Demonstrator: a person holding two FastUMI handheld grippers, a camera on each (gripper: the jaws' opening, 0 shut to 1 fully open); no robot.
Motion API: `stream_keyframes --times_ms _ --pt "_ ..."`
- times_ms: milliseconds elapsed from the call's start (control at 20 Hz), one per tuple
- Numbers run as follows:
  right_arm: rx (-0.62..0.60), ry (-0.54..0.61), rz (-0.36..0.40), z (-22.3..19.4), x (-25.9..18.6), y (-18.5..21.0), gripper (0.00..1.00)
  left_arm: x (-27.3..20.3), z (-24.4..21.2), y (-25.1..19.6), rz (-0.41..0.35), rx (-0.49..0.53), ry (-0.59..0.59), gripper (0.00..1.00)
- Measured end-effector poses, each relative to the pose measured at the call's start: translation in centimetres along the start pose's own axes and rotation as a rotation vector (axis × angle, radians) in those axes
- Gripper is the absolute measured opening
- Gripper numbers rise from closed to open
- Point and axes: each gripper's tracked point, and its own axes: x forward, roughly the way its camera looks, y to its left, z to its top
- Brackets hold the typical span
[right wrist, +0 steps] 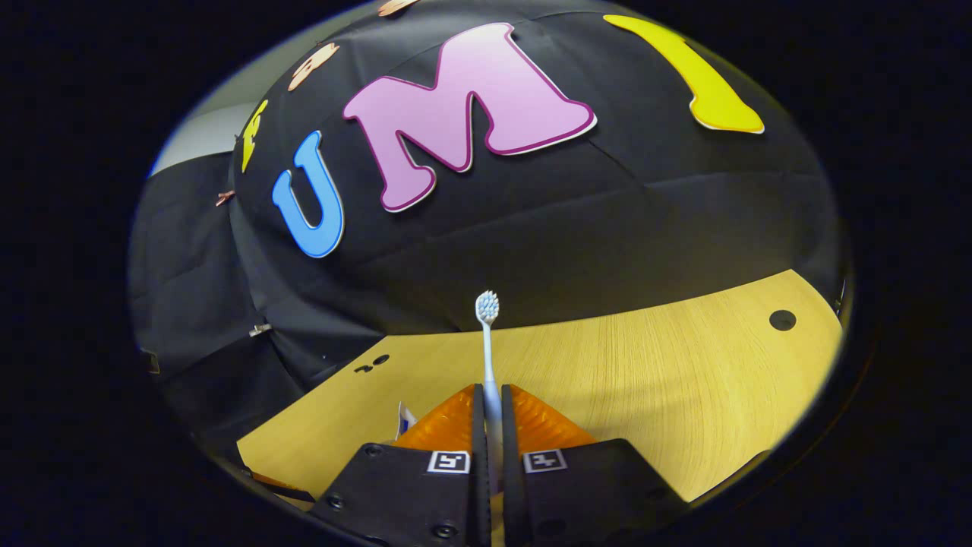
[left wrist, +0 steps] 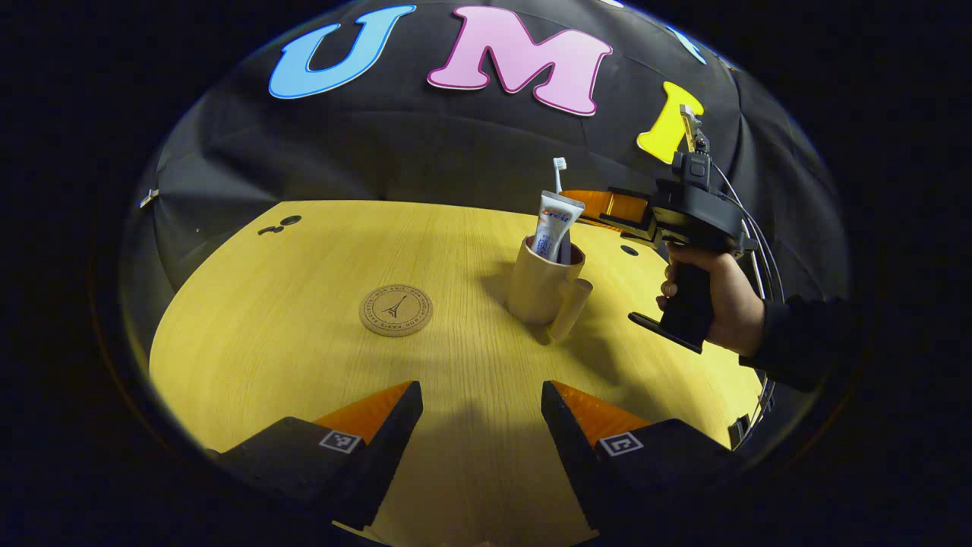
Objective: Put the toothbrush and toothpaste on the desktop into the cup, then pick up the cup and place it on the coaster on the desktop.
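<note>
In the left gripper view, the cup [left wrist: 542, 285] stands on the yellow wooden table [left wrist: 304, 365], a little right of the frame's centre. The toothpaste [left wrist: 554, 226] stands inside it, tilted. The round coaster [left wrist: 396, 310] lies left of the cup, well apart from it. The left tongs [left wrist: 481, 414] are wide apart at the bottom of the frame and hold nothing. A hand [left wrist: 717, 296] at the right carries the right tongs [left wrist: 588, 203] above the cup. In the right gripper view, these tongs [right wrist: 492, 425] are closed narrowly on the handle of the toothbrush [right wrist: 487, 342], which points up with the bristles on top.
</note>
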Motion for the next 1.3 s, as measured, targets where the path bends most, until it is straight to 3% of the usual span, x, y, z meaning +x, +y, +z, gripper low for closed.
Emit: stream_keyframes --times_ms 50,200,350,550,700,850,1150,1300 --pt "-0.014 -0.008 0.005 0.2 -0.5 0.2 0.14 0.0 -0.1 -0.1 -0.004 -0.002 0.004 0.98" --pt "-0.007 -0.002 0.012 0.2 -2.5 0.6 0.75 0.1 -0.3 -0.5 -0.018 -0.003 0.008 0.98" --pt "-0.045 0.031 -0.068 0.1 -4.4 -0.2 0.98 -0.7 -0.1 -1.0 -0.041 0.004 0.004 0.98" --pt "-0.056 0.13 -0.277 -0.5 -6.9 -1.4 0.98 -2.3 -0.3 -0.8 -0.073 0.039 -0.001 0.98" --pt "0.033 0.187 -0.293 -0.7 -7.8 0.3 0.98 -4.0 -0.5 0.3 -0.079 0.073 -0.004 0.98" --pt "0.042 0.253 -0.337 -0.7 -8.0 1.0 0.98 -5.5 -0.8 1.2 -0.076 0.109 -0.019 0.98" --pt "0.027 0.436 -0.408 -2.2 -7.5 2.4 0.98 -8.3 -2.0 2.5 -0.055 0.063 -0.042 0.98" --pt "0.084 0.549 -0.432 -4.5 -7.3 3.1 0.98 -8.9 -2.3 3.2 -0.046 0.049 -0.056 0.98"
